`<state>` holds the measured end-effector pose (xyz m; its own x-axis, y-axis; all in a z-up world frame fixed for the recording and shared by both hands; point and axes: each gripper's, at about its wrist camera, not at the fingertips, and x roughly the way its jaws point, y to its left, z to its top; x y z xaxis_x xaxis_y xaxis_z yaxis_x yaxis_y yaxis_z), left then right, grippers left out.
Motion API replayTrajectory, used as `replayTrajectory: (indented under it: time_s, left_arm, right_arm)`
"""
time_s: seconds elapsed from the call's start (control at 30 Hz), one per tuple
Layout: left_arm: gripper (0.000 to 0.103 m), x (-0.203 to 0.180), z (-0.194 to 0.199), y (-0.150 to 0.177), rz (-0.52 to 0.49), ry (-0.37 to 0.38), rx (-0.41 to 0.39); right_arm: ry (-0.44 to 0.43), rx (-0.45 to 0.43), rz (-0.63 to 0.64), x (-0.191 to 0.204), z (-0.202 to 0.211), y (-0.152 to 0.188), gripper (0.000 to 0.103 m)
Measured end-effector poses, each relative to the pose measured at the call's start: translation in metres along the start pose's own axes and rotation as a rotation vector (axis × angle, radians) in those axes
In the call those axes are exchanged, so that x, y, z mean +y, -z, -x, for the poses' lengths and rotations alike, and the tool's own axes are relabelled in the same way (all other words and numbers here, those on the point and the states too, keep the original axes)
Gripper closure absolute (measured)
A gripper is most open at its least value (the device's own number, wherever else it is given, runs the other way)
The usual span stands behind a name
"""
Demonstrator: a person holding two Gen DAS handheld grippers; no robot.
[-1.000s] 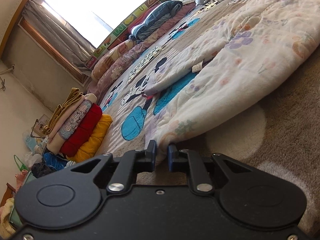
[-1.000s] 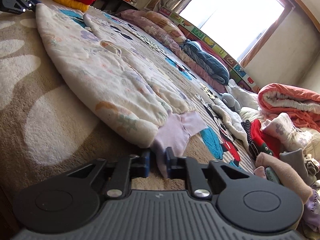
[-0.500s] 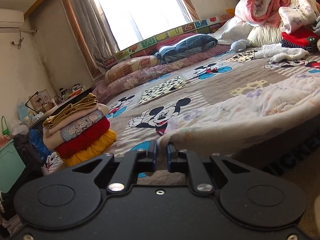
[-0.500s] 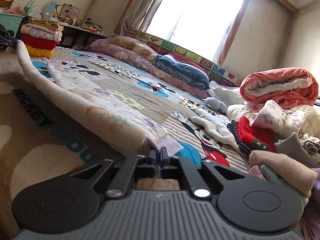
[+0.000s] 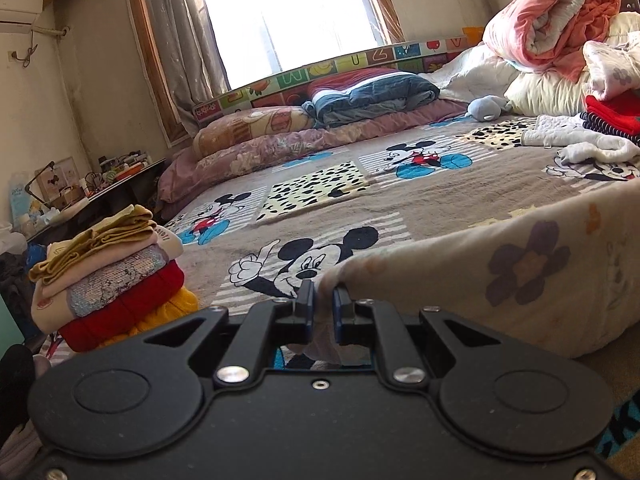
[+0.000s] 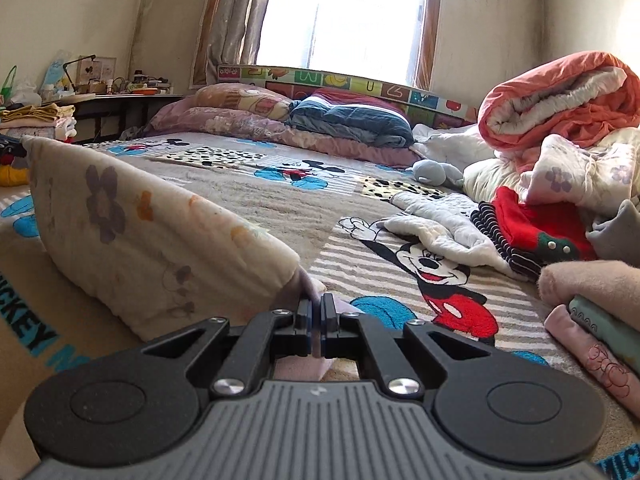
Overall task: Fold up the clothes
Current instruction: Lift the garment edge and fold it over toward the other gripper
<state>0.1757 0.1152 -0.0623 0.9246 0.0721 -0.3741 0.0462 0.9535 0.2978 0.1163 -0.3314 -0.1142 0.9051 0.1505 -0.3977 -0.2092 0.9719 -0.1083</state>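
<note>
Both pairs of jaws were pressed nearly together on cloth: the left gripper (image 5: 323, 300) pinched the pale edge of the floral padded garment (image 5: 520, 276), and the right gripper (image 6: 316, 312) pinched its lilac cuff or hem (image 6: 308, 364) (which part of the garment this is, the views did not settle). Between the two grips the garment hung as a raised, taut-looking band, its held edge clear of the Mickey Mouse blanket (image 5: 320, 208) and the rest trailing down onto it. Compared with a second earlier, the garment no longer lay spread flat across the blanket; its near edge had been lifted and both wrist views had swung from a steep tilt to roughly level, so the window (image 6: 344, 12) stood upright in both. The right jaws had also closed from a visible gap to almost no gap on the lilac fabric; the left ones stayed much as narrow as before. Judgement: this was the lift-and-carry part of a fold, with the held edge probably due to be brought over the body of the garment; nothing was folded yet. The stack of folded clothes (image 5: 108, 268) sat well apart at the left, and unfolded items (image 6: 532, 224) lay heaped at the right.
</note>
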Motion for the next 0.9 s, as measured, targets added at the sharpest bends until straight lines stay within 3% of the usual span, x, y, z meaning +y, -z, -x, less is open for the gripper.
replayTrajectory:
  time_s: [0.47,0.9]
  left_arm:
    - [0.095,0.0,-0.066,-0.012,0.002,0.099,0.093]
    - [0.095,0.005,-0.106,-0.01,0.134,0.176,0.179]
  right_arm:
    - [-0.068,0.079,-0.202,-0.032,-0.064,0.0,0.099]
    - [-0.104,0.137,-0.311,-0.046,-0.086,0.009,0.099]
